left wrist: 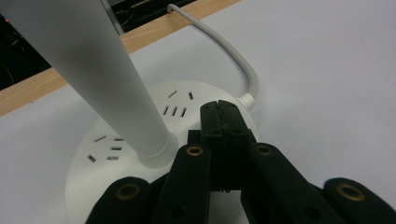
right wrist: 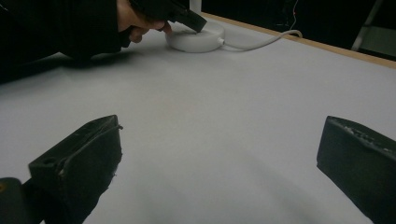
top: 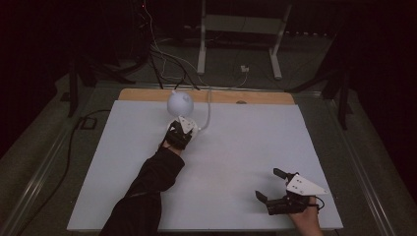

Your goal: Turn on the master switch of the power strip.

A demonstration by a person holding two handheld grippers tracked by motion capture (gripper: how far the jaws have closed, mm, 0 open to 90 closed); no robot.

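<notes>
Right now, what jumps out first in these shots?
The white lamp at the far edge of the white board stands out: the left tool, jaws closed together, presses its tips down on the lamp's round base, beside the stem and near where the white cable leaves it. The right tool sits apart at the near right corner, jaws wide open with nothing between them.

White desk lamp before me, upright near my table's far edge, round slotted base, tapered stem, rounded head, white cord trailing back.
</notes>
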